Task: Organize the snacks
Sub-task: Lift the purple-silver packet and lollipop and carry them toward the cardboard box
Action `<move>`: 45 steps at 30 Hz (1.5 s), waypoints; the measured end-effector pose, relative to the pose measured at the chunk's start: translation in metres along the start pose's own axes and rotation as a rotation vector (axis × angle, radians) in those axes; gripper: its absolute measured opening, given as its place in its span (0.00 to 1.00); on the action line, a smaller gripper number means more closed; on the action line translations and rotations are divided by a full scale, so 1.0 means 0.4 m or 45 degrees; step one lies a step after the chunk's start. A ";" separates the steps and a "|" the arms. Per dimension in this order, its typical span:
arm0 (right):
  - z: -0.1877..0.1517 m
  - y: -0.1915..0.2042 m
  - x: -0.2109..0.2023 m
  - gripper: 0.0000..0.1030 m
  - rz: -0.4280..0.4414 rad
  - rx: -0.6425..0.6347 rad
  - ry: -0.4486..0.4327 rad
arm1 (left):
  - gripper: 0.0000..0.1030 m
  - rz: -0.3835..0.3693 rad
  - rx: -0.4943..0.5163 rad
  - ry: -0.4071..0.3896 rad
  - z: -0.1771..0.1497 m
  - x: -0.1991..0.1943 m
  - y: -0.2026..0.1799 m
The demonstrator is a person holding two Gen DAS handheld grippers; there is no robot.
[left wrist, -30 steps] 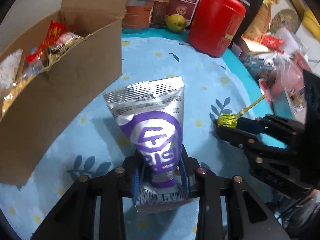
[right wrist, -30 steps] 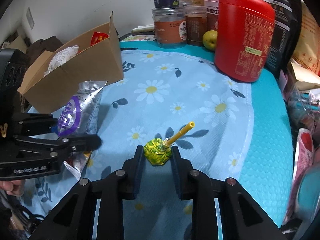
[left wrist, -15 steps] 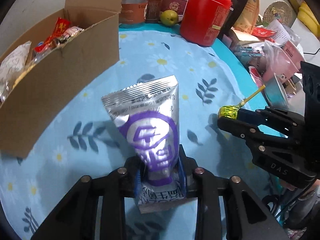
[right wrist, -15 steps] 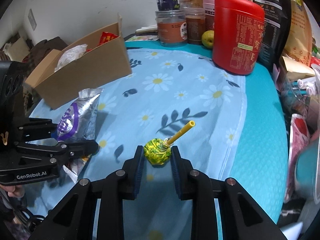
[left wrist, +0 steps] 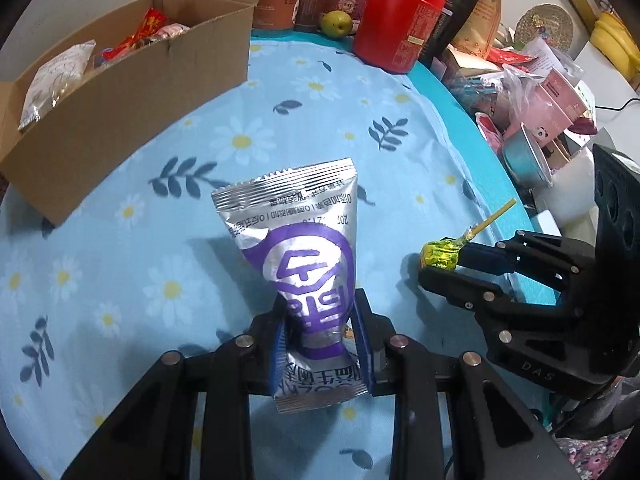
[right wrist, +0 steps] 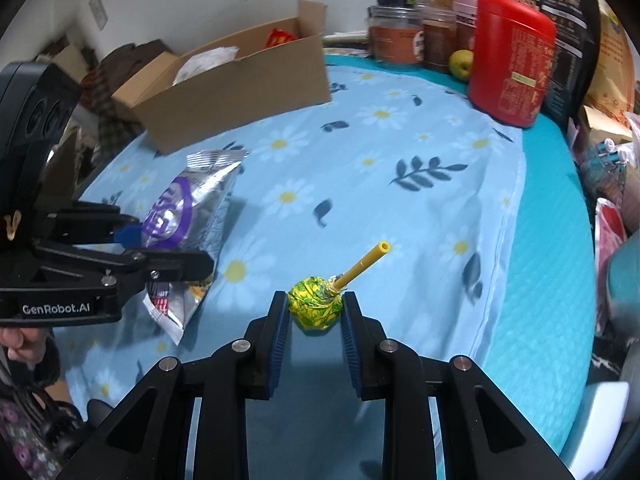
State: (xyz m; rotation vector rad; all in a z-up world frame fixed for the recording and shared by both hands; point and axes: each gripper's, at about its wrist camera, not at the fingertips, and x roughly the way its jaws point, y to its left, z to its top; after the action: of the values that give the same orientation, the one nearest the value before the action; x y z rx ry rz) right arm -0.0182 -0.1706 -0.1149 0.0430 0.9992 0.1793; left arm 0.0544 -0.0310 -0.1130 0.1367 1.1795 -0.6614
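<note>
The silver foil snack pouch with a purple emblem [left wrist: 304, 264] is clamped near its lower end by the left gripper [left wrist: 322, 344] and is held clear of the blue daisy-print tablecloth [left wrist: 280, 120]. Its long axis runs forward along the fingers, crimped top edge leading. The foil is creased but appears intact. The round lollipop in yellow-green foil on a yellow stick [right wrist: 316, 304] is clamped at its head by the right gripper [right wrist: 315, 312], stick pointing forward and up.

The open brown cardboard box [left wrist: 132, 92], already holding several packets, lies ahead and to the left of both loads. The left gripper is judged the nearer to it, so the pouch would likely be delivered first. The red cylindrical canister [left wrist: 396, 28] stands well apart on the far right.
</note>
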 end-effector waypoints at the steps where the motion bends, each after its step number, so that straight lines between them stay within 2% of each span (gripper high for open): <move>1: -0.004 0.005 0.001 0.26 -0.002 -0.011 0.003 | 0.28 0.012 0.006 0.000 -0.006 0.008 -0.002; 12: -0.012 0.025 0.019 0.27 -0.054 -0.070 -0.018 | 0.29 0.078 0.001 -0.119 -0.025 0.027 -0.017; 18: -0.012 0.023 0.016 0.25 -0.051 -0.070 -0.028 | 0.29 0.059 -0.100 -0.172 -0.039 0.019 0.000; 27: 0.008 0.043 0.009 0.24 0.079 -0.171 -0.007 | 0.27 0.096 -0.246 -0.225 -0.080 -0.029 0.015; 35: 0.027 0.119 -0.021 0.24 0.217 -0.339 -0.029 | 0.27 0.165 -0.335 -0.341 -0.133 -0.130 0.012; 45: 0.071 0.206 -0.104 0.24 0.325 -0.485 -0.159 | 0.25 0.234 -0.343 -0.493 -0.159 -0.264 0.016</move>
State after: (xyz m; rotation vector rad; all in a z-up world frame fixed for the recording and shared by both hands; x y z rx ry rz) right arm -0.0269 -0.0954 -0.0549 -0.1650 0.8197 0.5915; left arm -0.0165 0.0445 -0.0461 -0.1067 0.8591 -0.3416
